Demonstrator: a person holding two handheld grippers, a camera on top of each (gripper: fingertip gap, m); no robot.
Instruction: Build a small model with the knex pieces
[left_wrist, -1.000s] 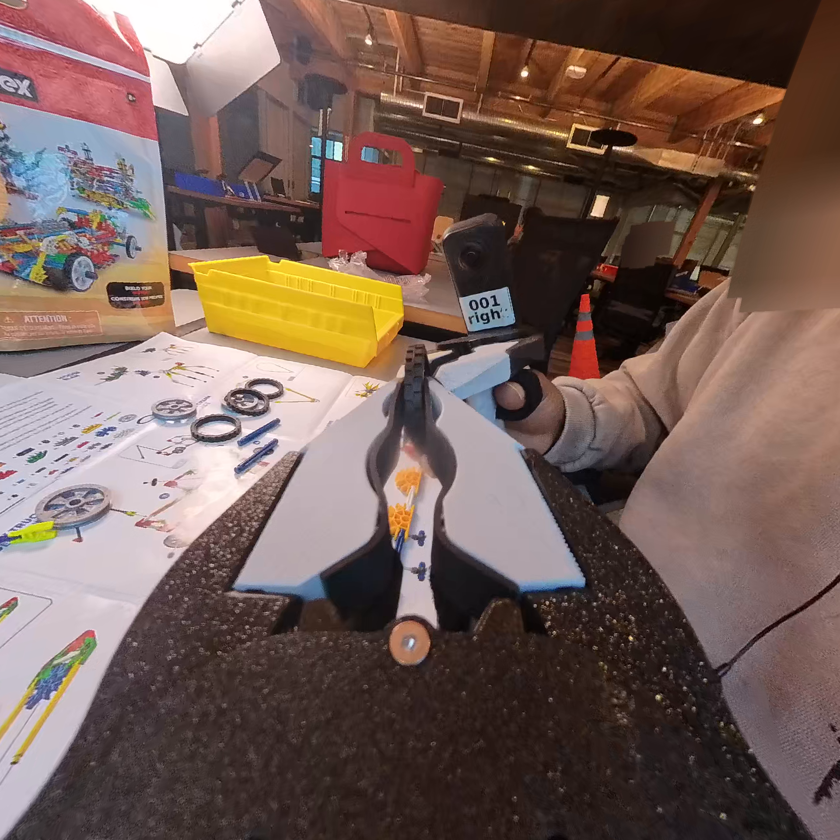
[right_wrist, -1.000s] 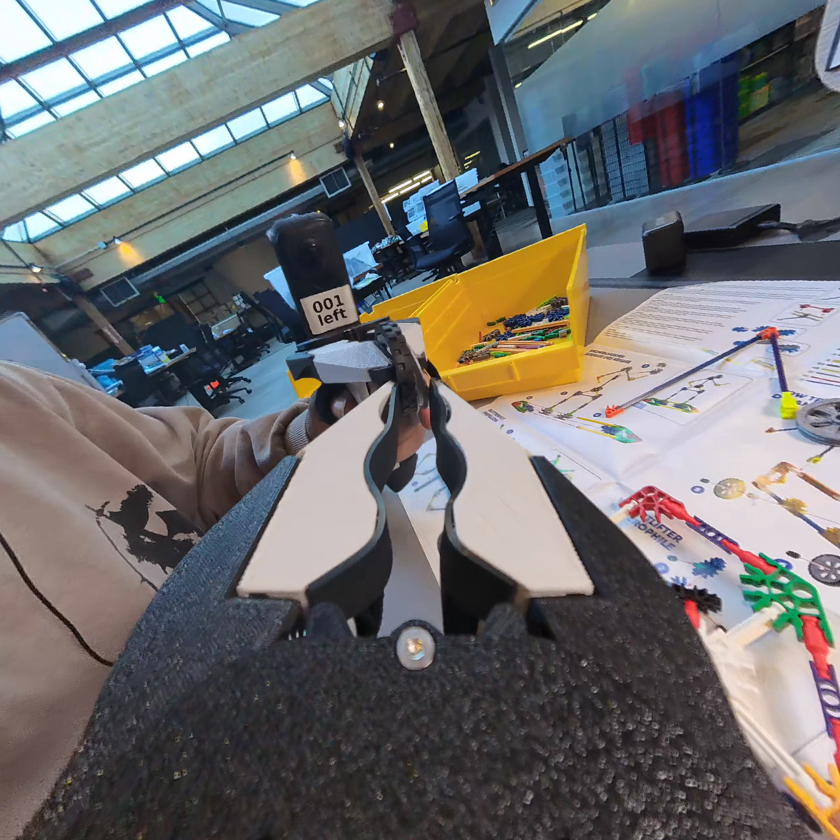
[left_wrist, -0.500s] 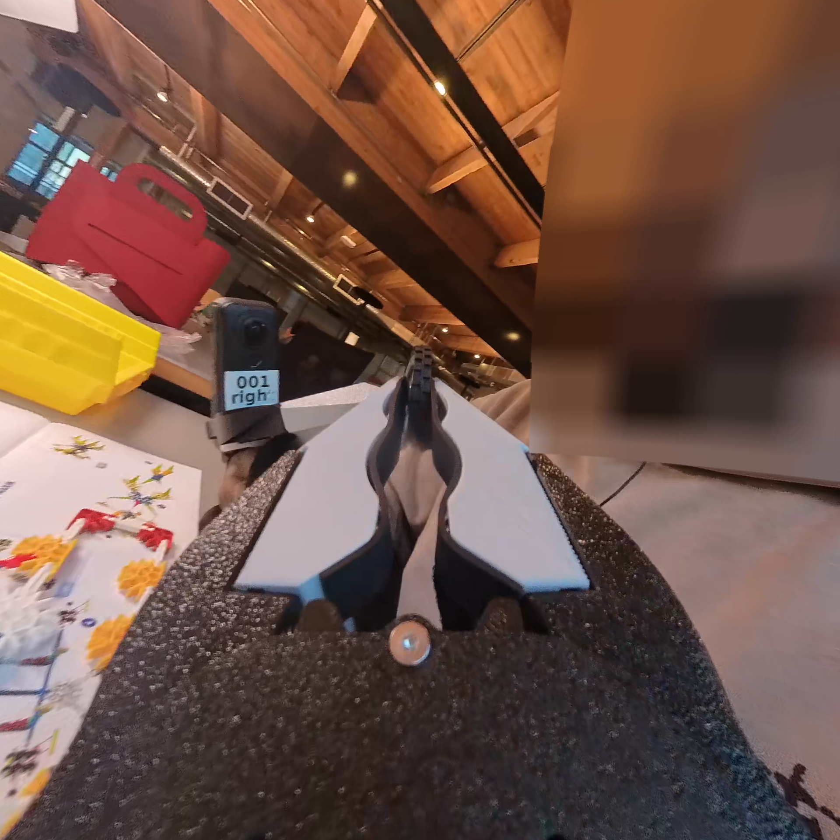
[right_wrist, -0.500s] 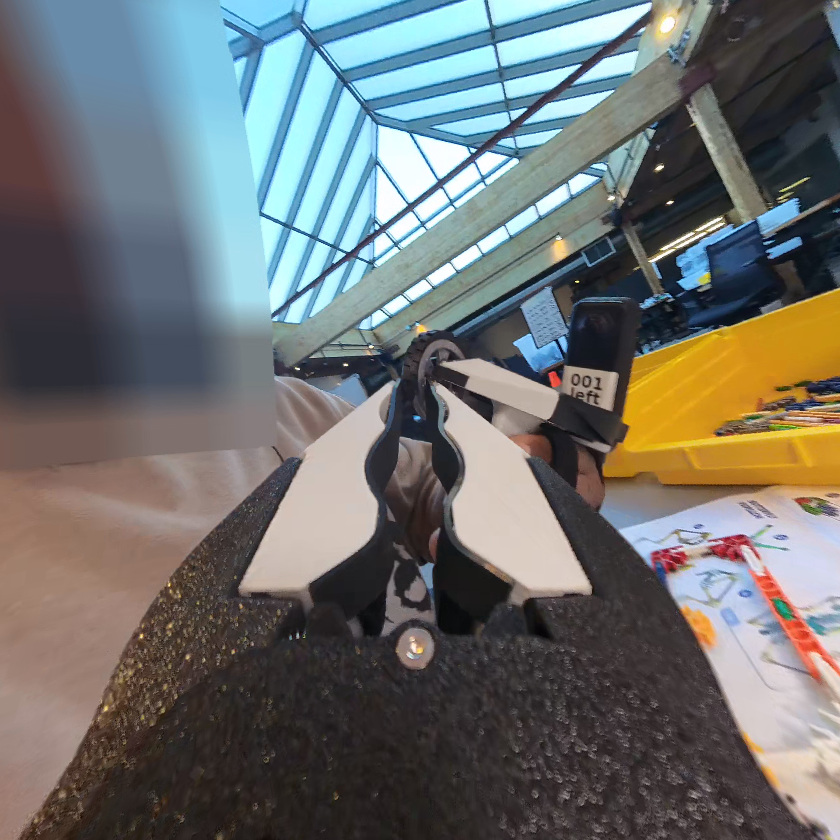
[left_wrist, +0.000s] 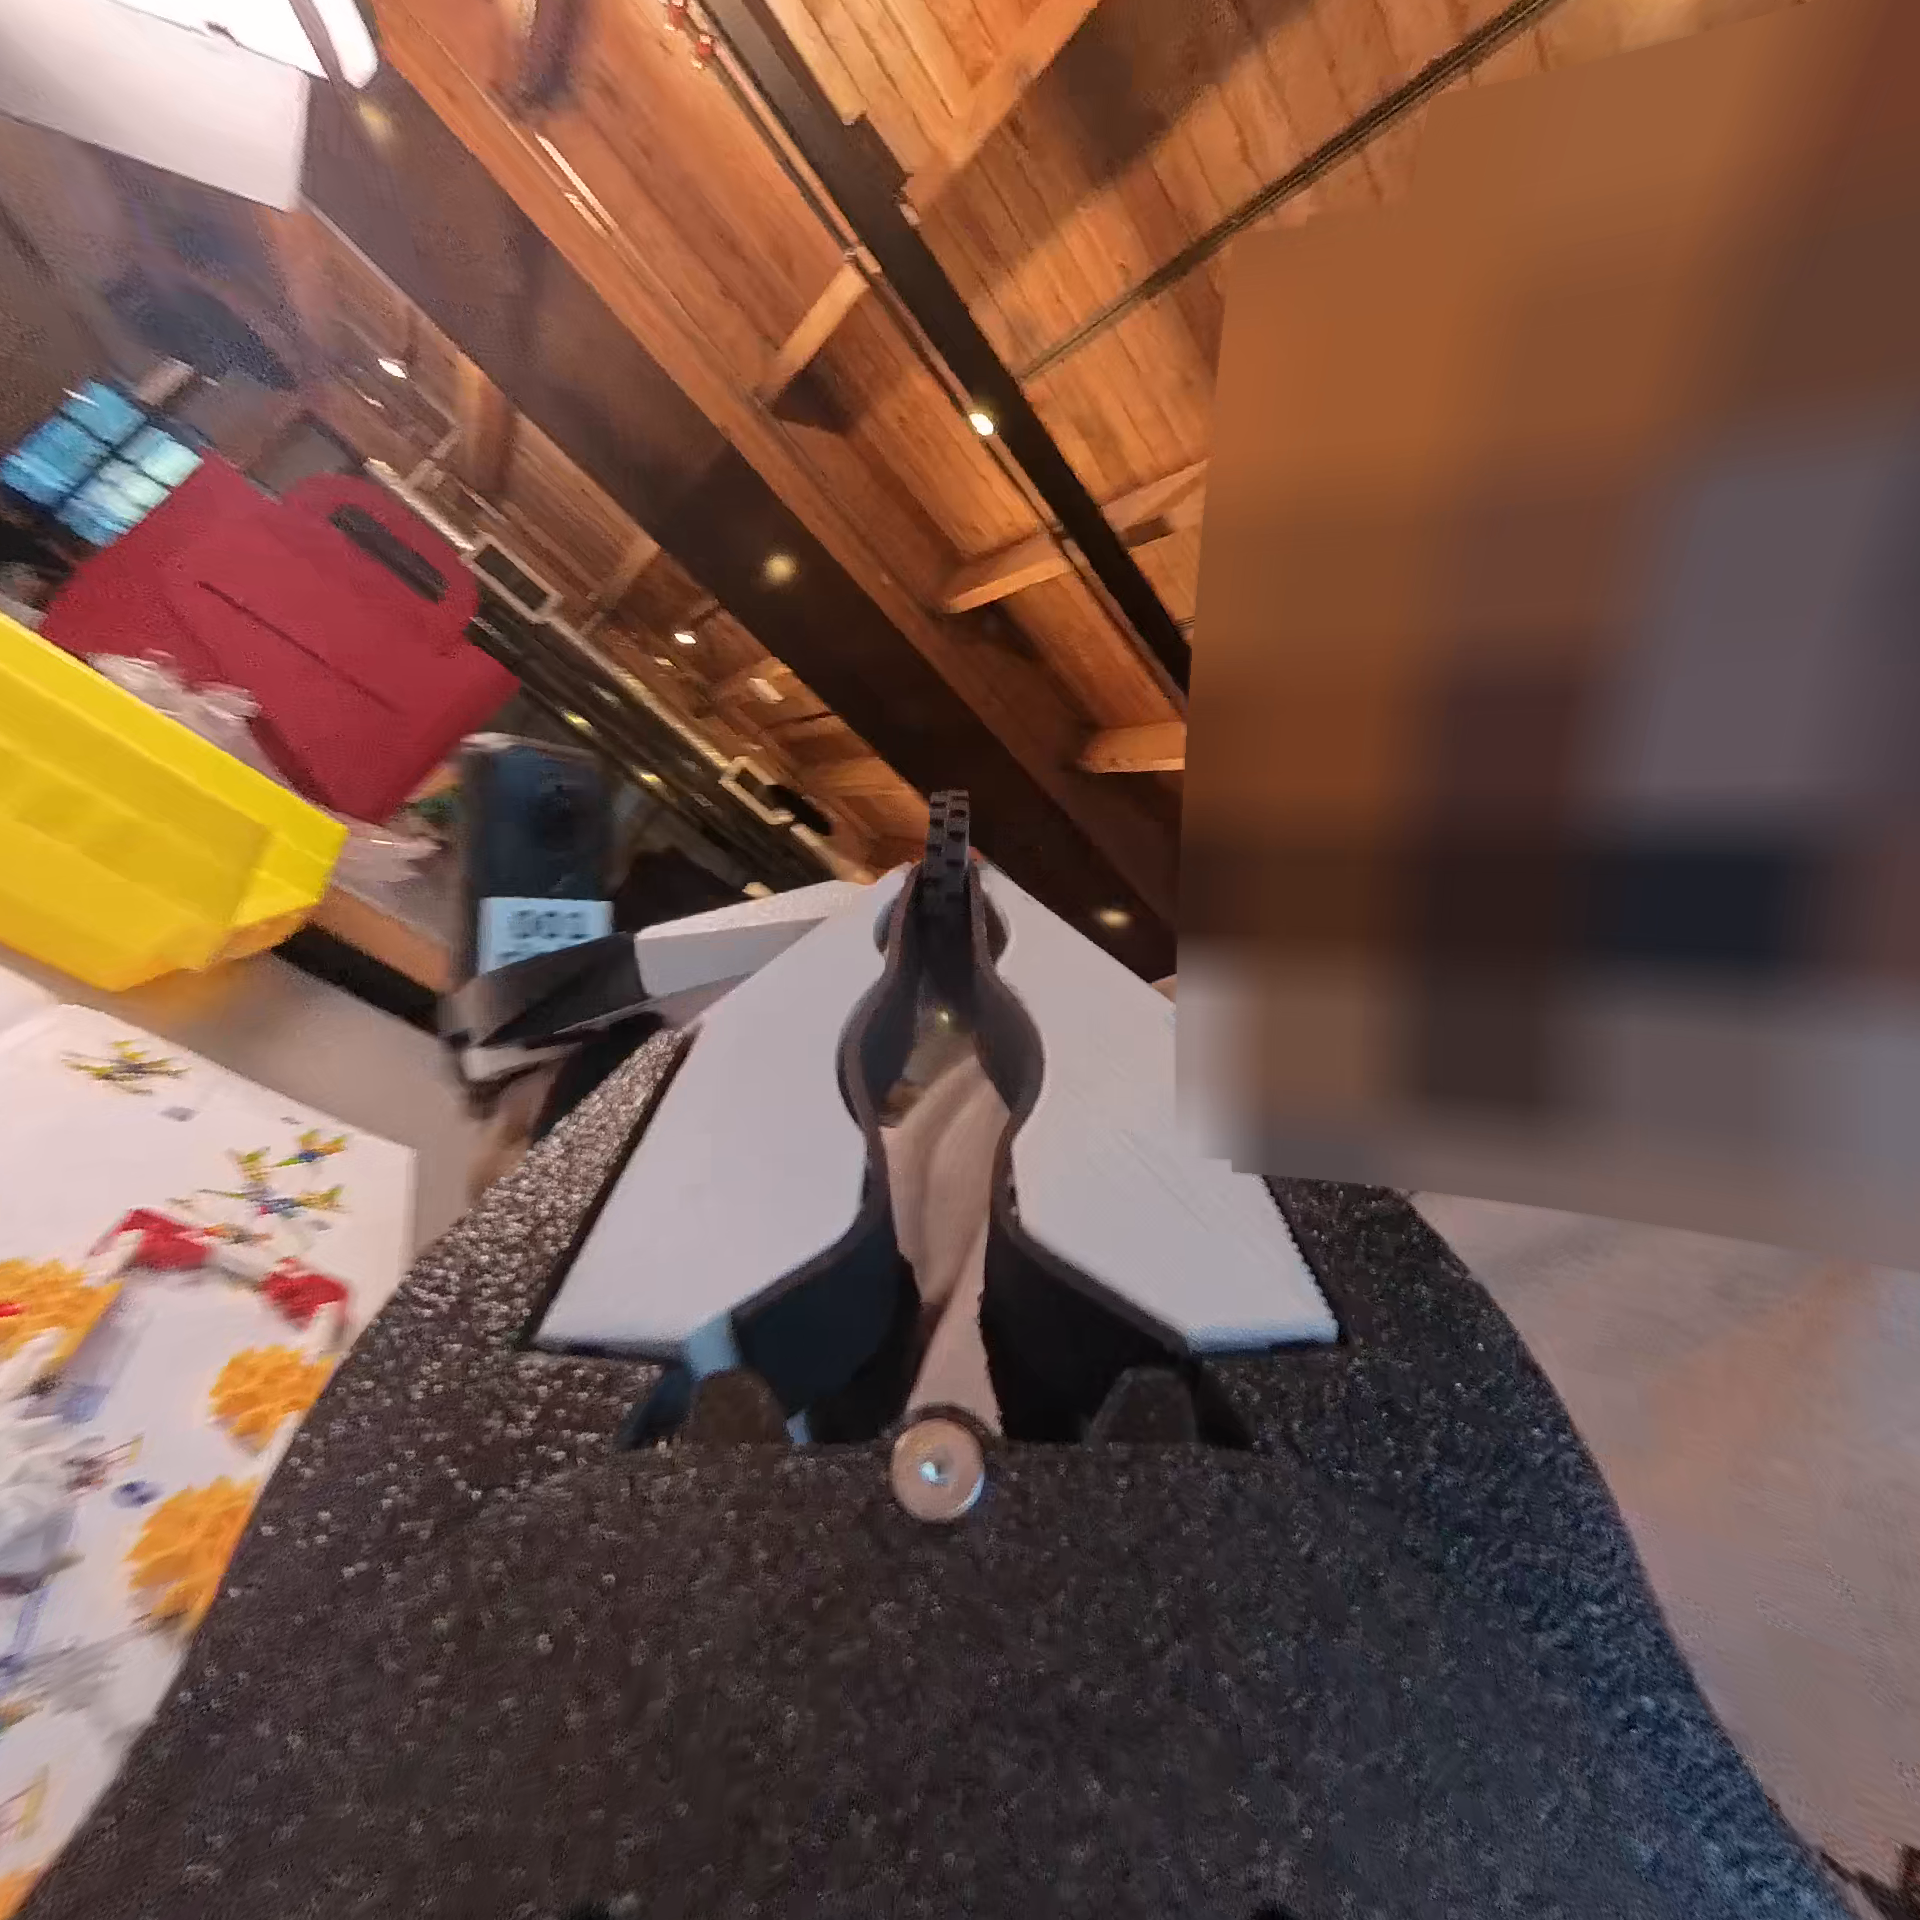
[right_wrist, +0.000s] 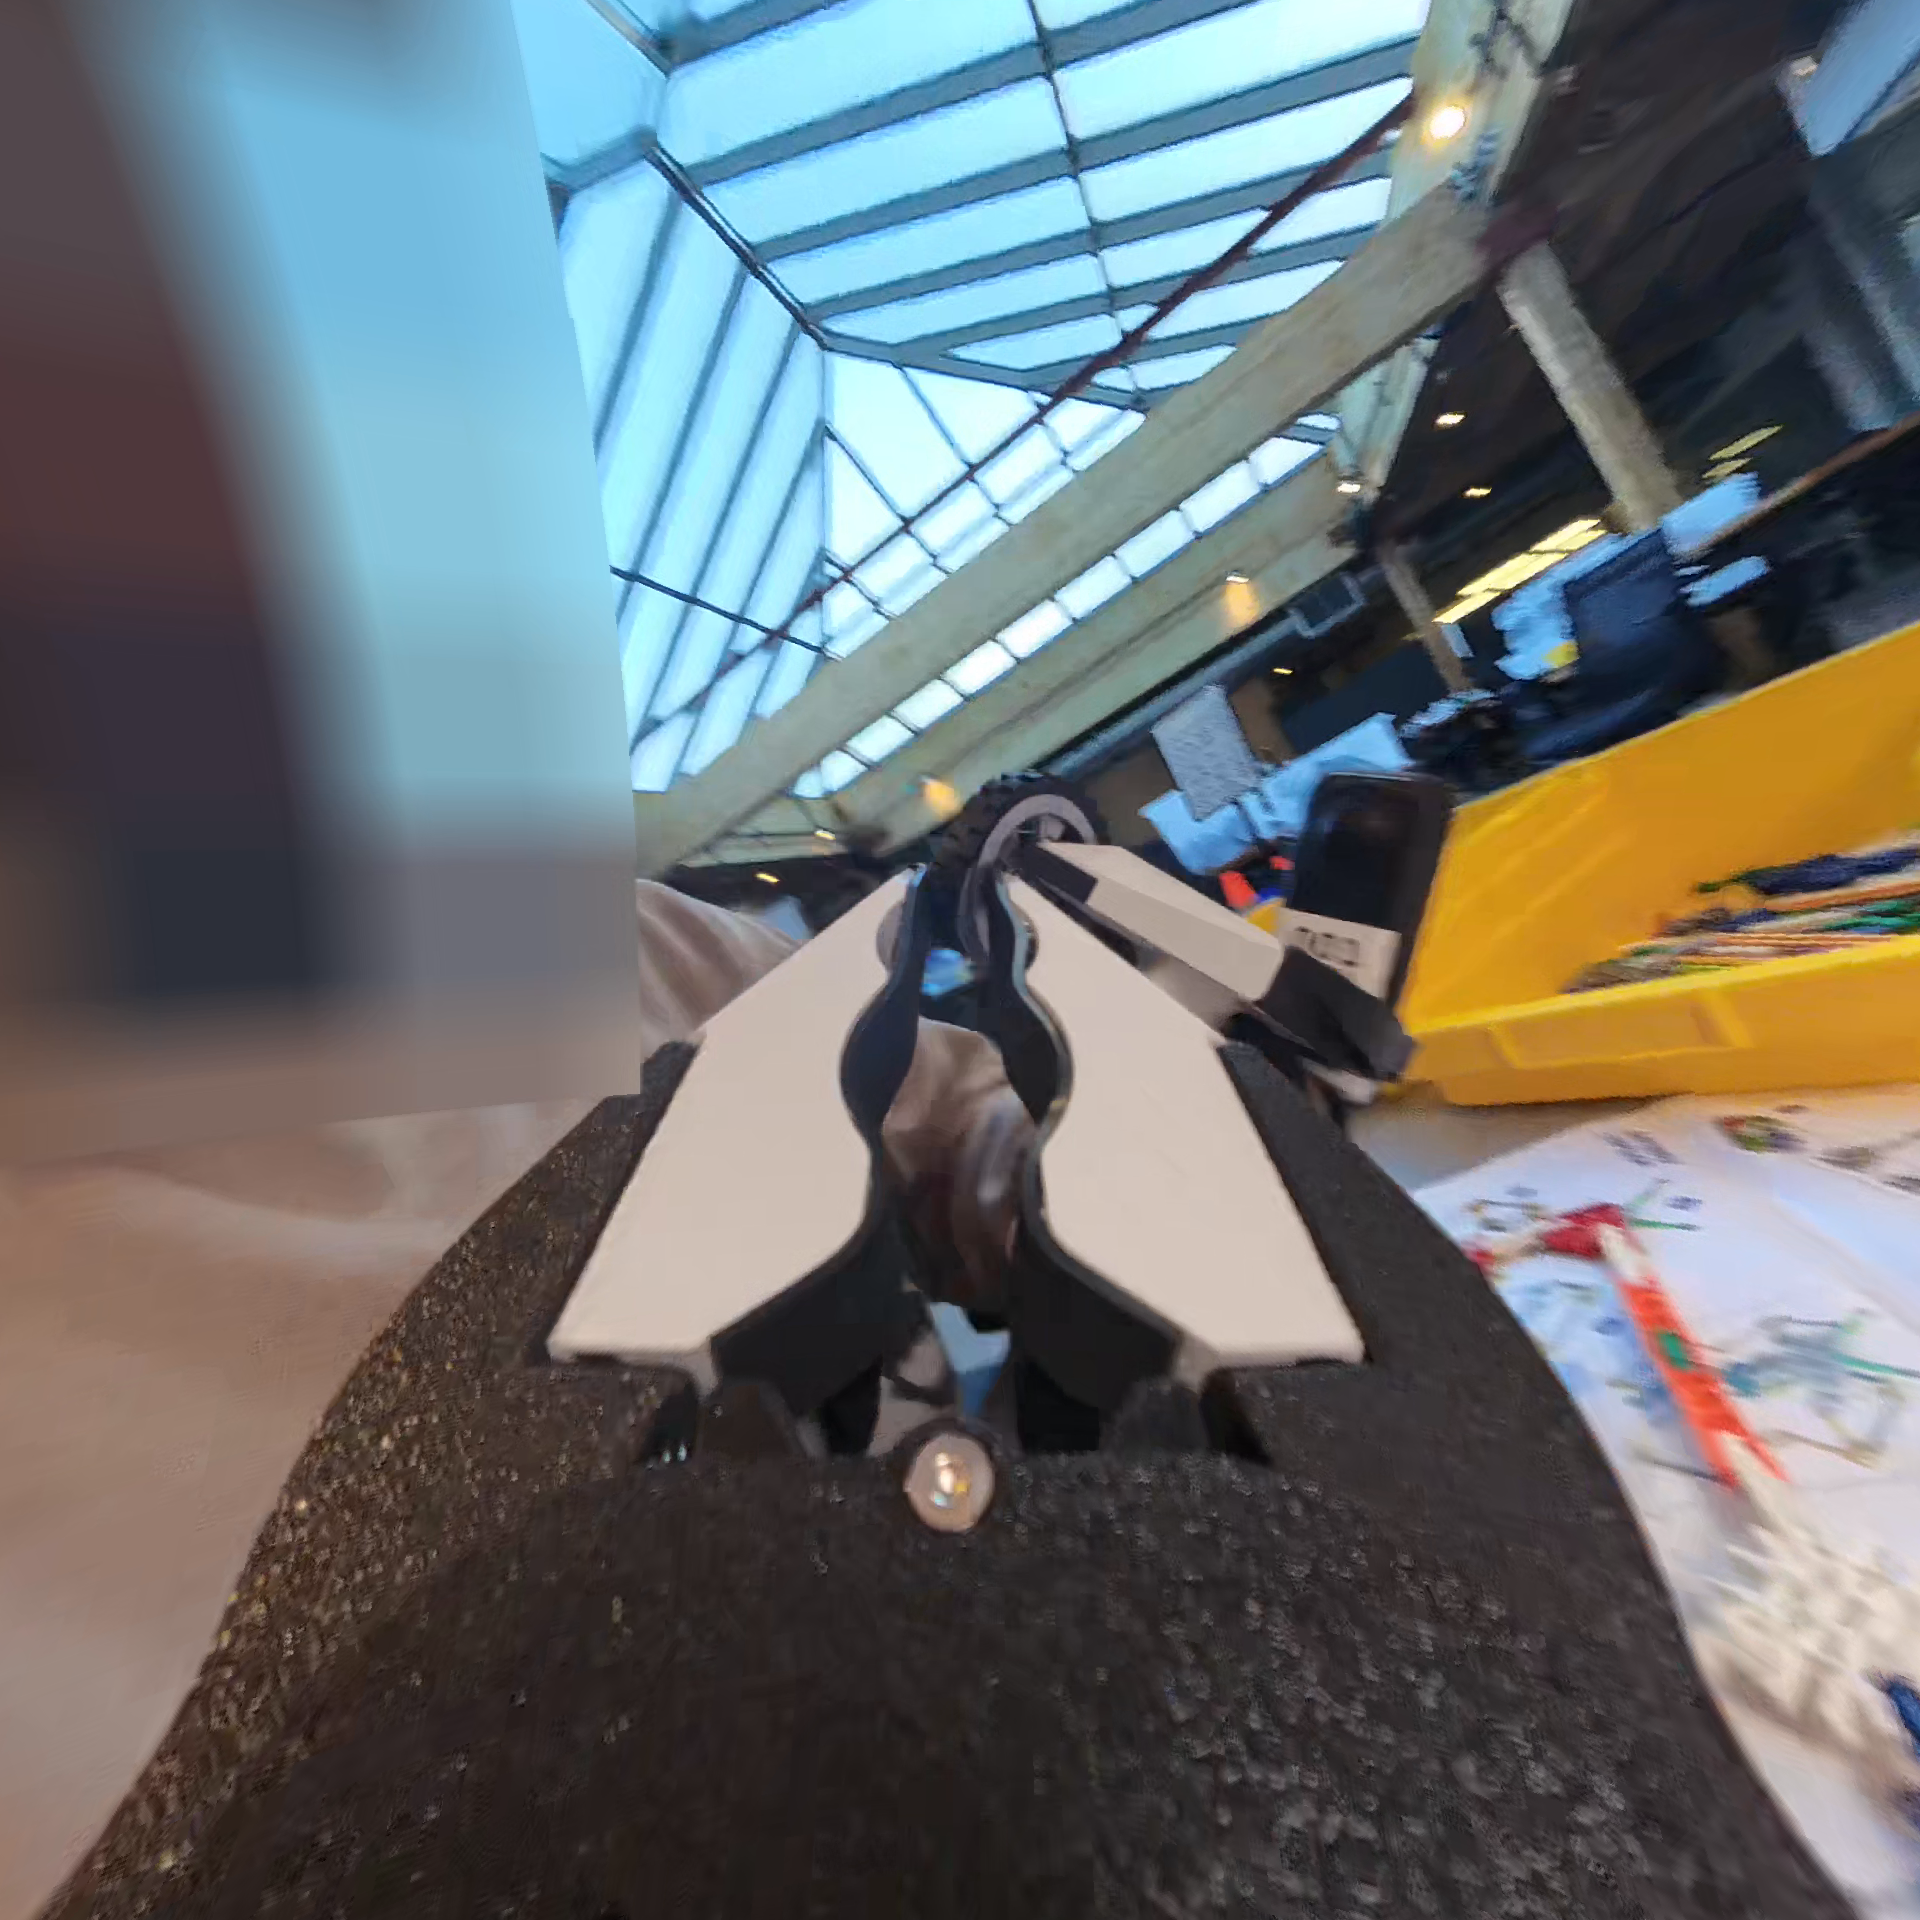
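Wheel, black toothed tyre on a pale grey hub, raised well above the table and pinched edge-on at the very tip of the left gripper; jaws there drawn nearly together, clamped on the tyre, tread poking out past the fingertips. Right gripper brought up to the same wheel from the other side, tips just beside or touching the tyre rim; jaws narrow, a slim gap between them, but impossible to tell whether gripping the tyre or merely closed next to it, with blur and overlap at the tips. Both tools angled steeply upward, toward timber ceiling and skylight. Hub seated inside the tyre as far as visible; nothing else attached to it. Down on the table: yellow bin with a heap of coloured rods and connectors inside, printed instruction sheet spread beside it, an orange-red strut lying on the sheet. Red bag behind the bin, well apart from both grippers. Cream sleeve of the person low behind the tips.
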